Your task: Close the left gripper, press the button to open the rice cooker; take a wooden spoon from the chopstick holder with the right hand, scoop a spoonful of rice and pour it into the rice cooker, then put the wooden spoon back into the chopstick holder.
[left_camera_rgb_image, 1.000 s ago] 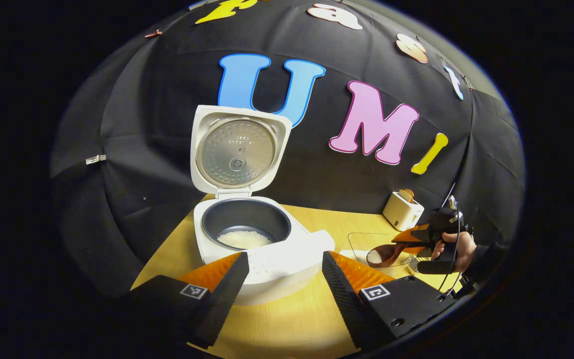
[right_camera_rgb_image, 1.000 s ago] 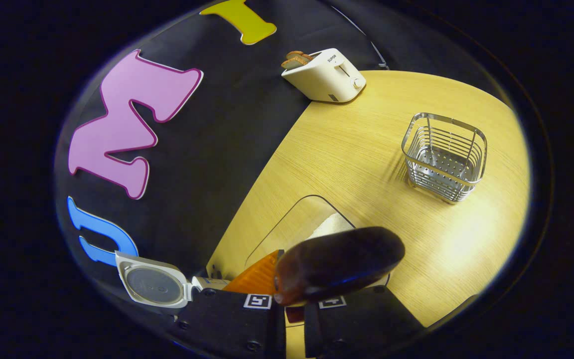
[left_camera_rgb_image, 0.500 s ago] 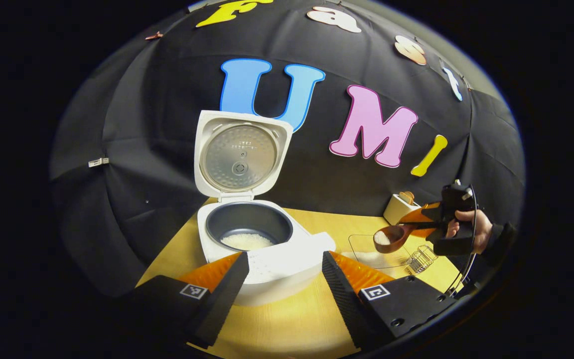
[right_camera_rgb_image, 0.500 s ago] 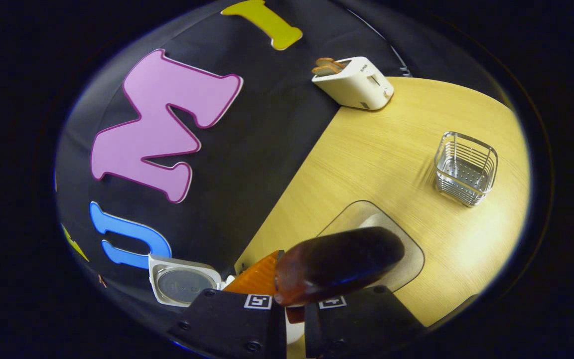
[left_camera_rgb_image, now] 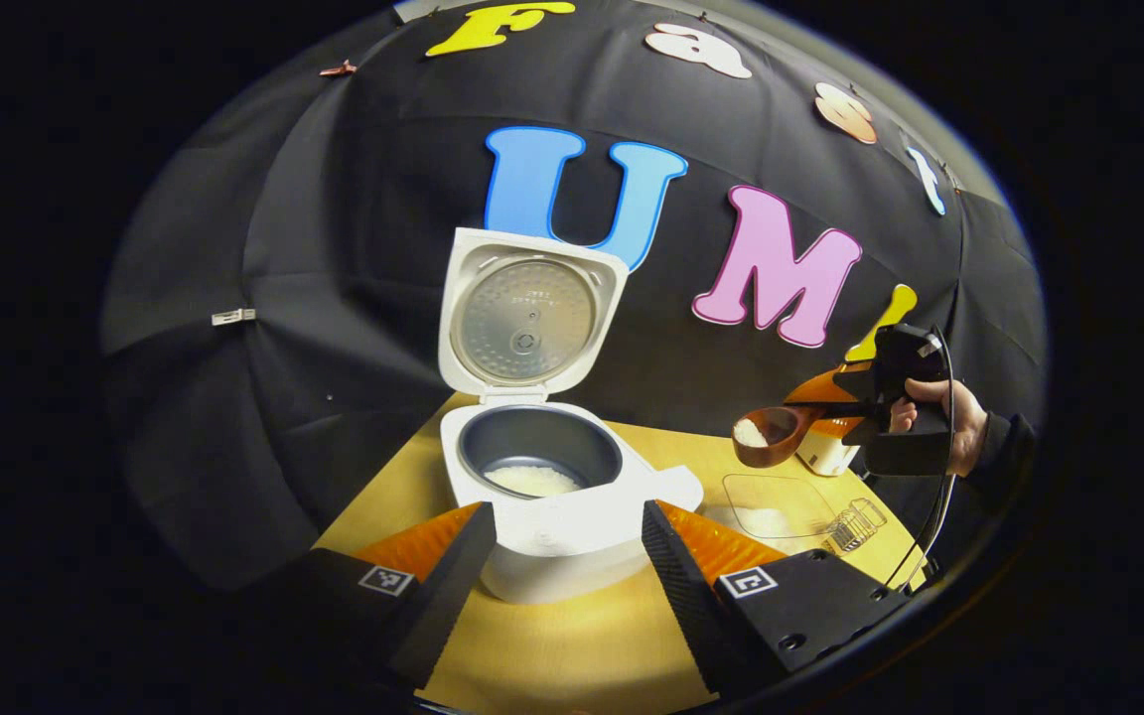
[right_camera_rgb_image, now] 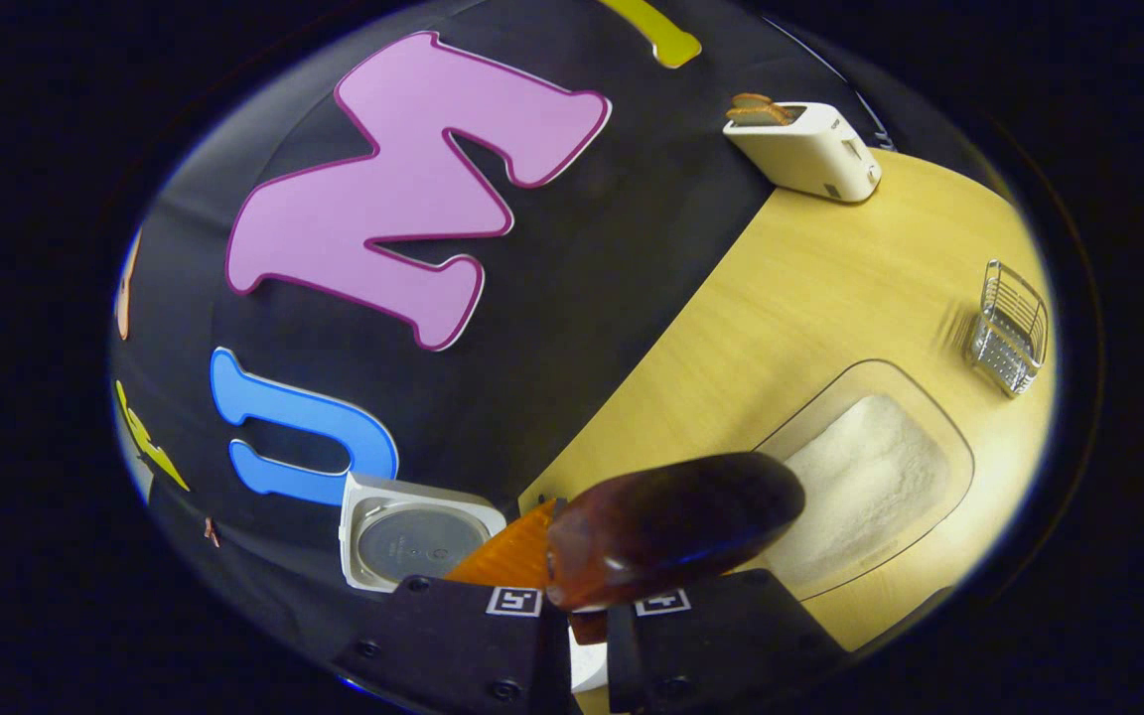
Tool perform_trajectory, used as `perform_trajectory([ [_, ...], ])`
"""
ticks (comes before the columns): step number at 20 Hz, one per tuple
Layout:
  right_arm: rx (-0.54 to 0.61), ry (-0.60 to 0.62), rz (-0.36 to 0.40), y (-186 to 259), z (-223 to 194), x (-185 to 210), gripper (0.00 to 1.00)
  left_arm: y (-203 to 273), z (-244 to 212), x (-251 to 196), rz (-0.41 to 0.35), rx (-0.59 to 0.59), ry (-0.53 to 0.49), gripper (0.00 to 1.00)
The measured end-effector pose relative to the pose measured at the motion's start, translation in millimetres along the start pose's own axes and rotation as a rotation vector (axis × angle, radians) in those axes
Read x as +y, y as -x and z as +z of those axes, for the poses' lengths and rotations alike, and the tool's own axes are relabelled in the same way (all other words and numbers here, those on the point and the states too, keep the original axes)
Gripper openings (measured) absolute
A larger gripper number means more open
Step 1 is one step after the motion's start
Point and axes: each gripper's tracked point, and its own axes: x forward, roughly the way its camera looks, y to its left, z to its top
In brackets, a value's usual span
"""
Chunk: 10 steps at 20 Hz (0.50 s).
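My right gripper [left_camera_rgb_image: 835, 407] was clamped on the wooden spoon [left_camera_rgb_image: 771, 435], its bowl of rice held in the air above the worktop [right_camera_rgb_image: 830, 288], right of the open rice cooker [left_camera_rgb_image: 552, 487]. My left gripper [left_camera_rgb_image: 562, 556] hung with fingers spread before the cooker.

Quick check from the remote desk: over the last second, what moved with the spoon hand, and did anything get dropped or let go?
The right gripper rose from low over the clear rice tray, carrying the wooden spoon higher and toward the rice cooker. Rice is still in the bowl of the spoon; nothing was let go. The cooker's lid stayed up, the chopstick holder stayed put, and the left gripper stayed open before the cooker.
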Motion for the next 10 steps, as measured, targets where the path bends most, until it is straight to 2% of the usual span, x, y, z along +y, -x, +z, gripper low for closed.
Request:
perform_trajectory([
  [1,0.021,-0.003,0.014,-6,-9,9,0.07,2,1,4,0.010,-0.003,0.005,0.95],
  [6,0.085,0.038,0.073,-40,-48,55,0.07,6,4,21,0.055,-0.011,0.032,0.96],
  [10,0.117,0.125,0.106,-63,-76,87,0.07,8,-1,39,0.082,0.001,0.050,0.96],
])
